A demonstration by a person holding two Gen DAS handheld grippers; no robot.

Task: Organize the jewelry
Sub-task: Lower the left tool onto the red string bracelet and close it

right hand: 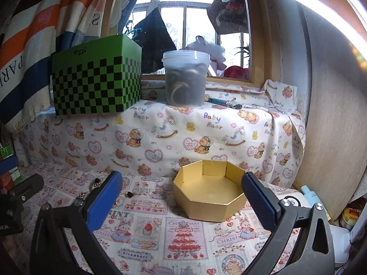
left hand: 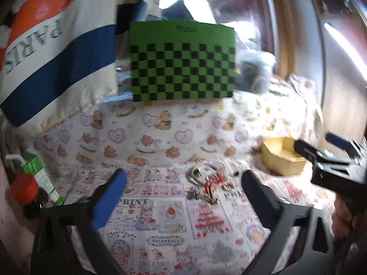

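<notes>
A tangled pile of jewelry (left hand: pixel 207 182), silver rings and red pieces, lies on the patterned cloth (left hand: pixel 160 217). My left gripper (left hand: pixel 183 190) is open and empty, its jaws spread either side of the pile, just short of it. A gold octagonal box (right hand: pixel 209 193) sits open and empty on the cloth; it also shows in the left wrist view (left hand: pixel 281 155). My right gripper (right hand: pixel 181 197) is open and empty, close in front of the box. A few small jewelry pieces (right hand: pixel 98 182) lie left of the box, partly hidden by the left finger.
A green checkered box (right hand: pixel 96 78) and a lidded plastic tub (right hand: pixel 185 78) stand on the raised ledge behind. A striped Paris bag (left hand: pixel 52 45) hangs at left. A red-capped bottle (left hand: pixel 24 189) and green carton (left hand: pixel 40 176) stand at the left edge. White items (right hand: pixel 296 200) lie right of the gold box.
</notes>
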